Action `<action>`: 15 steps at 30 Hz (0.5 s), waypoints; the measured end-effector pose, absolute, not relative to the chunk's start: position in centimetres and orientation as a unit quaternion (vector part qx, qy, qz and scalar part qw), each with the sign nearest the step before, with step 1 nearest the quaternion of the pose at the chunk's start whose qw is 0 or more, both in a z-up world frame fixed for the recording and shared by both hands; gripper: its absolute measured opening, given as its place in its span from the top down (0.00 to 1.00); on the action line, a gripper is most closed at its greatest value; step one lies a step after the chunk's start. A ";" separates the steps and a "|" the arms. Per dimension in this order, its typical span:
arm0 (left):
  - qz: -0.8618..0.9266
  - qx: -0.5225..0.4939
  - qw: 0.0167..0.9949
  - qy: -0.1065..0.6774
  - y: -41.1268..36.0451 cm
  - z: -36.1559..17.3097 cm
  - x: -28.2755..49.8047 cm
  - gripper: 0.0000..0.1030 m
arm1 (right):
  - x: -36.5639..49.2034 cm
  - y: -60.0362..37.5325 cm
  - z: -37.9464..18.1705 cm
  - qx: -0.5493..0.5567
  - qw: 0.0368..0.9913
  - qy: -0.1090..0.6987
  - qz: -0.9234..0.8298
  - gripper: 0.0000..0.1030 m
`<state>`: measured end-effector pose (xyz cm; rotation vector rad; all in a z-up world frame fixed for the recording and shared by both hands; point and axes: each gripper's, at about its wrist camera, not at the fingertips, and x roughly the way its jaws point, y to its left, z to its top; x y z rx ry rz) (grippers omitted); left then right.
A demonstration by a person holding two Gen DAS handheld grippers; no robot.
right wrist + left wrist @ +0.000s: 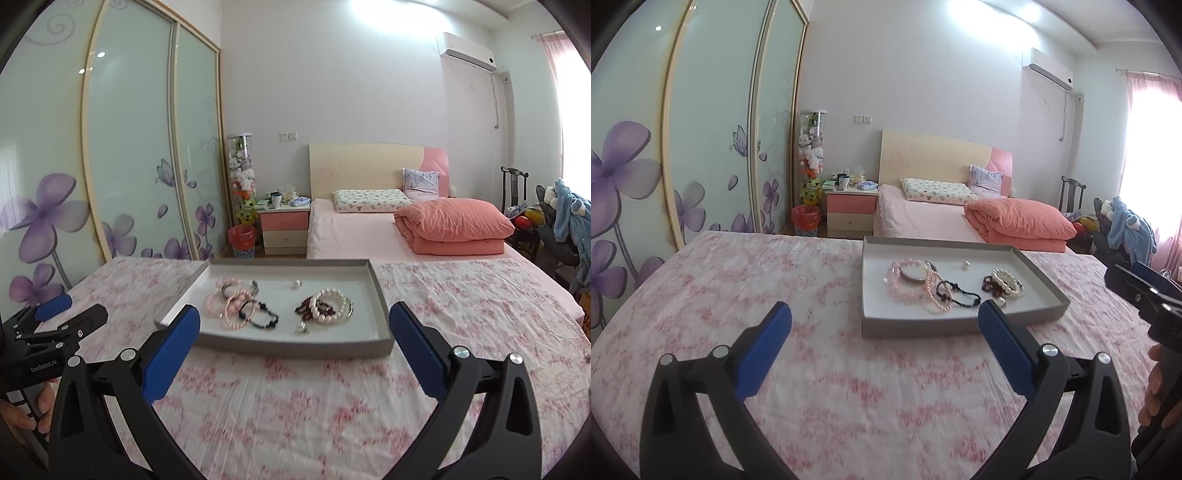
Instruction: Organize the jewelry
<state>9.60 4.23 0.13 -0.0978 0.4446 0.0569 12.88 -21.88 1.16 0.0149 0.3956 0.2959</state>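
A shallow grey tray point(923, 326) point(280, 347) lies on a pink floral cloth. It holds pink bead bracelets point(905, 280) point(232, 302), a black bead bracelet point(955, 293) point(260, 314), a white pearl bracelet point(1008, 282) point(330, 304), a dark red one point(304, 306), a silver bangle point(255, 286) and a small pearl piece point(966, 264) point(296, 283). My left gripper point(884, 319) is open and empty, short of the tray's near left. My right gripper point(295, 321) is open and empty, facing the tray's near edge.
The cloth-covered surface point(738, 295) point(480, 314) spreads around the tray. Behind it are a pink bed with a folded orange quilt point(454, 227), a nightstand point(284, 229), sliding wardrobe doors point(129, 147) and a chair with clothes point(569, 221).
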 end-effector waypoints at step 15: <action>0.018 -0.049 0.975 0.214 3.1 -0.1 5.9 0.04 | 9.0 -24.1 0.4 0.035 0.971 0.186 0.144 0.02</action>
